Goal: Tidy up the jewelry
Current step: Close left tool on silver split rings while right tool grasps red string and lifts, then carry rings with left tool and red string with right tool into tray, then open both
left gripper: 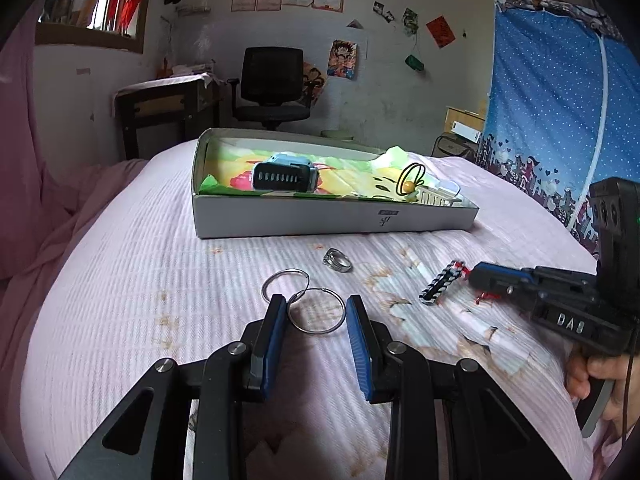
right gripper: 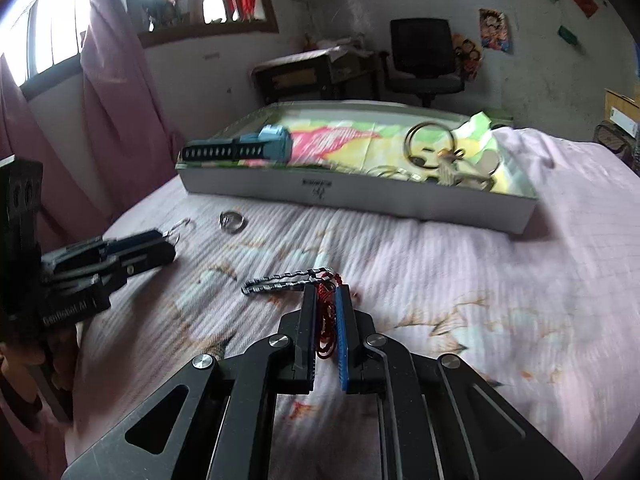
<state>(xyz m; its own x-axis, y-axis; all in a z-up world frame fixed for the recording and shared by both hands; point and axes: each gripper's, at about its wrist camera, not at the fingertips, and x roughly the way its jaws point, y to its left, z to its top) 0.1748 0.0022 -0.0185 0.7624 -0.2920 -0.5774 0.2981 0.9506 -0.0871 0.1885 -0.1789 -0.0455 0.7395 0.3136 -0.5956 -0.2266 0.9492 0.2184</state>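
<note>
My left gripper [left gripper: 316, 308] is open, its fingers on either side of a silver hoop earring [left gripper: 317, 311] lying on the pink bed; a second hoop [left gripper: 285, 283] lies just behind it. A silver ring [left gripper: 338, 260] lies further on. My right gripper [right gripper: 328, 300] is shut on the red cord of a black-and-white braided bracelet [right gripper: 280, 282], which trails left on the bed. The bracelet [left gripper: 440, 282] and right gripper [left gripper: 474, 274] also show in the left wrist view. The shallow white box [left gripper: 332, 216] holds a blue watch [left gripper: 286, 174], a wire ring and a clip.
The box [right gripper: 360, 196] stands across the far part of the bed on the pink quilt [left gripper: 120, 280]. The left gripper [right gripper: 170, 242] shows at the left of the right wrist view. A desk and black office chair [left gripper: 272, 84] stand beyond the bed.
</note>
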